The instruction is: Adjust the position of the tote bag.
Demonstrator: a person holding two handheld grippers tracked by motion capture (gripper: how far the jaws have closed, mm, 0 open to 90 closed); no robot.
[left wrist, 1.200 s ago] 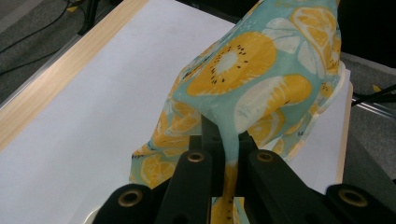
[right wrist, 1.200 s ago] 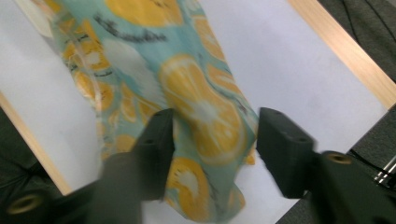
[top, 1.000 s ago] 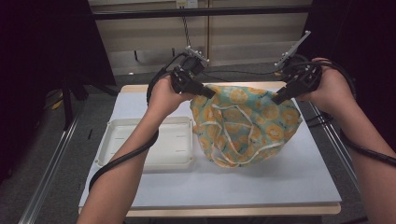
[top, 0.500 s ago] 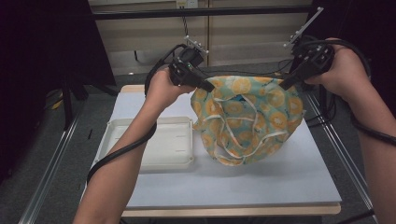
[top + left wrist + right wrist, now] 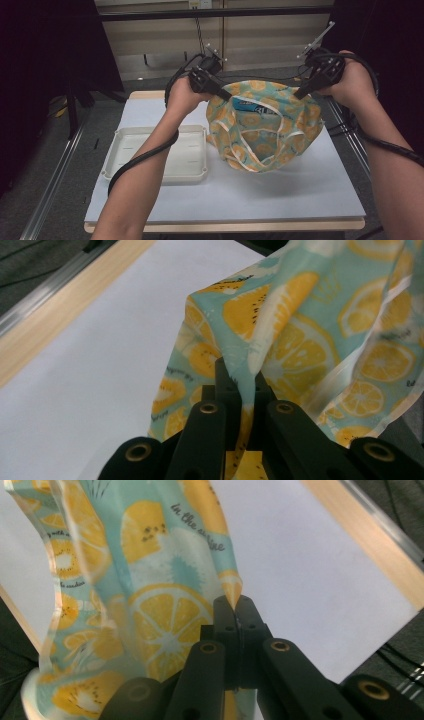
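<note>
The teal cloth bag printed with orange lemon slices (image 5: 262, 127) hangs above the white-topped bench (image 5: 320, 195), its mouth upward and stretched wide, so its long axis runs across the bench from one tool to the other. The left tool (image 5: 226, 93) is clamped on the bag's left rim, the right tool (image 5: 298, 94) on its right rim; each pinches a fold of fabric tightly. Something blue sits inside the bag, too hidden to identify. An empty white plastic tray (image 5: 120, 170) lies just left of the bag, on the bench.
</note>
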